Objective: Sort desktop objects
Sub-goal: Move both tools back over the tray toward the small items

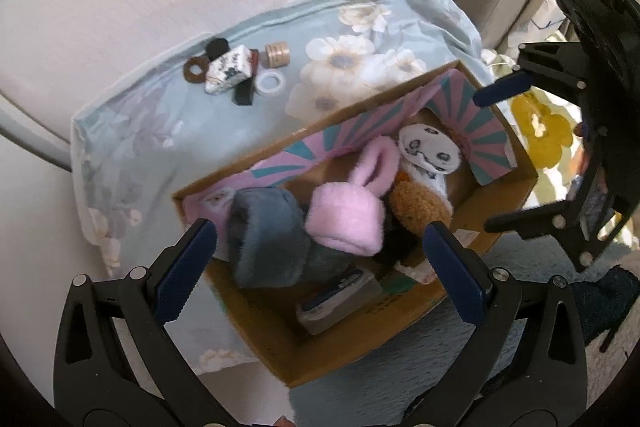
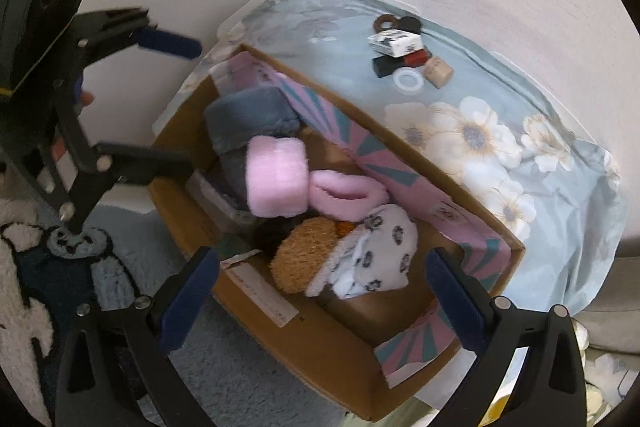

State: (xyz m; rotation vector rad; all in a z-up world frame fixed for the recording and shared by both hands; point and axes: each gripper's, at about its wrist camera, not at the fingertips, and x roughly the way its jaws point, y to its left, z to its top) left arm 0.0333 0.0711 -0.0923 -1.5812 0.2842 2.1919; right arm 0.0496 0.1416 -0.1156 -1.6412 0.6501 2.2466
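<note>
An open cardboard box (image 1: pixel 260 327) (image 2: pixel 320 339) with pink-and-teal flaps holds a grey plush slipper (image 1: pixel 268 235) (image 2: pixel 248 115), a pink bunny-eared plush (image 1: pixel 344 219) (image 2: pixel 276 179), a brown plush (image 1: pixel 420 207) (image 2: pixel 304 259) and a white patterned plush (image 1: pixel 428 151) (image 2: pixel 380 251). My left gripper (image 1: pixel 320 271) (image 2: pixel 196 103) hangs open above the grey and pink plush with nothing between its fingers. My right gripper (image 2: pixel 324 291) (image 1: pixel 482 163) is open above the brown and white plush, also holding nothing.
On the floral cloth (image 1: pixel 160 131) (image 2: pixel 520 99) behind the box lie a white printed carton (image 1: pixel 230 69) (image 2: pixel 394 43), a wooden cylinder (image 1: pixel 277 54), a white ring (image 1: pixel 271 81), a brown ring (image 1: pixel 196 70) and a black block (image 1: pixel 242 95). A patterned rug (image 2: pixel 24 267) lies beside the box.
</note>
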